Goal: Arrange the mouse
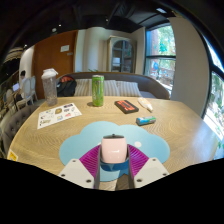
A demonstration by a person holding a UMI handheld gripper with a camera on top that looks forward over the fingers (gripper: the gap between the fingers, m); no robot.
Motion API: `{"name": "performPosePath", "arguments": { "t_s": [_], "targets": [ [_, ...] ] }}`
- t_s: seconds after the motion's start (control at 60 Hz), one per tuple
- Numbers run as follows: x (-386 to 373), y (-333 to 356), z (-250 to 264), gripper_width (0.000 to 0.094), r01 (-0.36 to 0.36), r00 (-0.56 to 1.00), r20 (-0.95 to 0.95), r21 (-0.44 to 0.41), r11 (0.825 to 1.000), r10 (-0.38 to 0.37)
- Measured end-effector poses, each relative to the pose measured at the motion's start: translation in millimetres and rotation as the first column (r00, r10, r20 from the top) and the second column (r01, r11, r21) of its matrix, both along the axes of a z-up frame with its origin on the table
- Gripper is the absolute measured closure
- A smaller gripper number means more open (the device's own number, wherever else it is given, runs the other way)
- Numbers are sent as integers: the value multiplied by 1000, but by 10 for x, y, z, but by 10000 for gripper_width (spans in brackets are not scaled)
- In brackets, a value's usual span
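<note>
A pale pink mouse (pixel 112 148) sits between my two fingers, whose magenta pads (pixel 92 157) press on both its sides. My gripper (pixel 112 157) is shut on the mouse and holds it over a light blue cloud-shaped mouse mat (pixel 75 145) on the round wooden table (pixel 170 125). I cannot tell whether the mouse touches the mat.
Beyond the mat stand a green can (pixel 97 90), a clear lidded tumbler (pixel 50 87), a brown booklet (pixel 126 105), a white marker (pixel 146 103), a teal object (pixel 146 120) and a printed sheet (pixel 58 115). A sofa is behind the table.
</note>
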State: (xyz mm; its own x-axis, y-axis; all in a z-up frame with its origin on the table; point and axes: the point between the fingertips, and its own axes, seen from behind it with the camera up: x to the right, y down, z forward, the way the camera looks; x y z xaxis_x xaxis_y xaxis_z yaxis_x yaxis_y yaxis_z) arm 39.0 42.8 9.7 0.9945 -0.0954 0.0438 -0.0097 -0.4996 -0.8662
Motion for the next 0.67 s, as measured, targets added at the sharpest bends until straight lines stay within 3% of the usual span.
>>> {"name": "performPosePath", "arguments": {
  "t_s": [0.183, 0.35, 0.45, 0.667],
  "targets": [
    [-7, -38, -179, 530, -1, 996, -94, -68, 998, -6],
    [-6, -41, -180, 390, -12, 995, -98, -78, 997, 5],
    [-14, -117, 118, 69, -14, 992, -128, -3, 1000, 14],
    [-52, -840, 610, 94, -40, 986, -159, 85, 996, 53]
  ]
}}
